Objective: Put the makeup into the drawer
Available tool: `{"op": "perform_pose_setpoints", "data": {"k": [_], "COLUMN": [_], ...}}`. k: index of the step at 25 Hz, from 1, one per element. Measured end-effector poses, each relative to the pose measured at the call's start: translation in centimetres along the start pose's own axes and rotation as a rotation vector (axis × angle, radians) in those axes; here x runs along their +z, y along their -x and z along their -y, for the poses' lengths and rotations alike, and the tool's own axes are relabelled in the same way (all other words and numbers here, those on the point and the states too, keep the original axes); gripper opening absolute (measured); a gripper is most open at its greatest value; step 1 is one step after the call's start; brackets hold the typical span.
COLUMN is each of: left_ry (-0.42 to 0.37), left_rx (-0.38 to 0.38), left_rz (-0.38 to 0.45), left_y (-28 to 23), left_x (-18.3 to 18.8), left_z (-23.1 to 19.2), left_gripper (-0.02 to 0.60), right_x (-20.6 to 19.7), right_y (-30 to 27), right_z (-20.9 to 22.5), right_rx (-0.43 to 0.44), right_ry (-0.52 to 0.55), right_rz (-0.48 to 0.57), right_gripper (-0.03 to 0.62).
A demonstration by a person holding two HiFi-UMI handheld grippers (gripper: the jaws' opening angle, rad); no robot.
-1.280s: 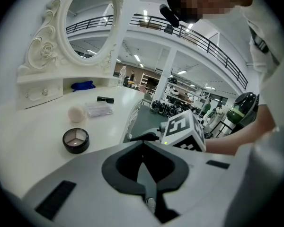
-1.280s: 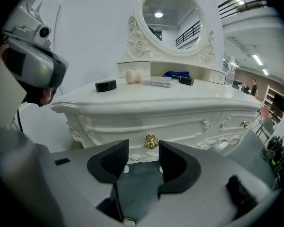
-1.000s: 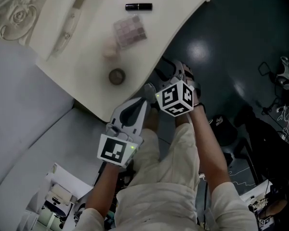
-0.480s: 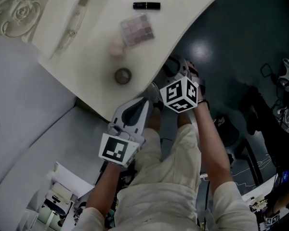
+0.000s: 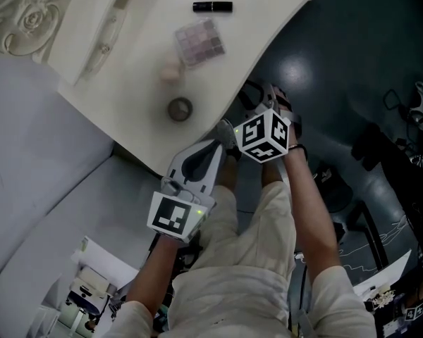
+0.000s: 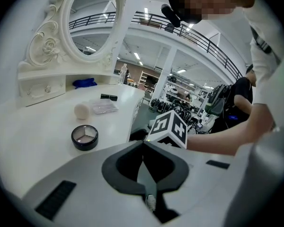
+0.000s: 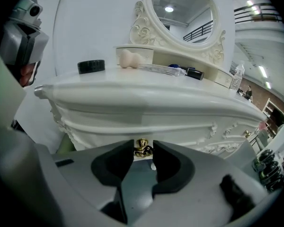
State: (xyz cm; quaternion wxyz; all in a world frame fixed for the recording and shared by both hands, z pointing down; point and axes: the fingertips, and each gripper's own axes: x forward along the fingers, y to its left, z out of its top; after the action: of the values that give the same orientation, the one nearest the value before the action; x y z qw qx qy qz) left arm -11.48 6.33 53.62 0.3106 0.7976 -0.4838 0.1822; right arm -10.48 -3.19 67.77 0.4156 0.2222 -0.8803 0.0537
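The right hand-held gripper (image 7: 143, 144) has just been closing and now pinches the gold drawer knob (image 7: 142, 148); the left hand-held gripper (image 6: 143, 145) is shut, empty. Makeup (compact (image 5: 180, 109), palette (image 5: 199, 41)) lies on the worktop (image 5: 130, 72) above them. A shallow pinch may slip off when pulled.

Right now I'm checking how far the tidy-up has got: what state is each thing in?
Drawer: closed.
Right gripper: fingers have just been closing, now pinching the knob.
Left gripper: shut, empty.
Compact: on the tabletop.
Palette: flat on the tabletop.
Lipstick: lying on its side.
Sponge: on the tabletop.
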Motion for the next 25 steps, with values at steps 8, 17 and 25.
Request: {"op": "perform_pose_setpoints", "data": {"k": [8, 17, 25], "left_ry": [0.011, -0.018, -0.029], "left_rx": [-0.018, -0.043, -0.05], "left_rz": [-0.006, -0.004, -0.004], "left_y": [-0.2, -0.9, -1.4], "left_x": [-0.3, 0.0, -0.1], "left_z": [0.5, 2.2, 3.5], "left_gripper": [0.011, 0.011, 0.011], "right_x": [-3.2, -7.9, -11.6], "right_y": [2.6, 6.6, 9.7], "right_z": [-0.3, -0.5, -0.8], "right_rx": [0.005, -0.017, -0.023], "right_ry": [-0.026, -0.052, -0.068], "right_rz": [-0.048, -0.112, -0.155], "right_gripper": [0.127, 0.127, 0.127]}}
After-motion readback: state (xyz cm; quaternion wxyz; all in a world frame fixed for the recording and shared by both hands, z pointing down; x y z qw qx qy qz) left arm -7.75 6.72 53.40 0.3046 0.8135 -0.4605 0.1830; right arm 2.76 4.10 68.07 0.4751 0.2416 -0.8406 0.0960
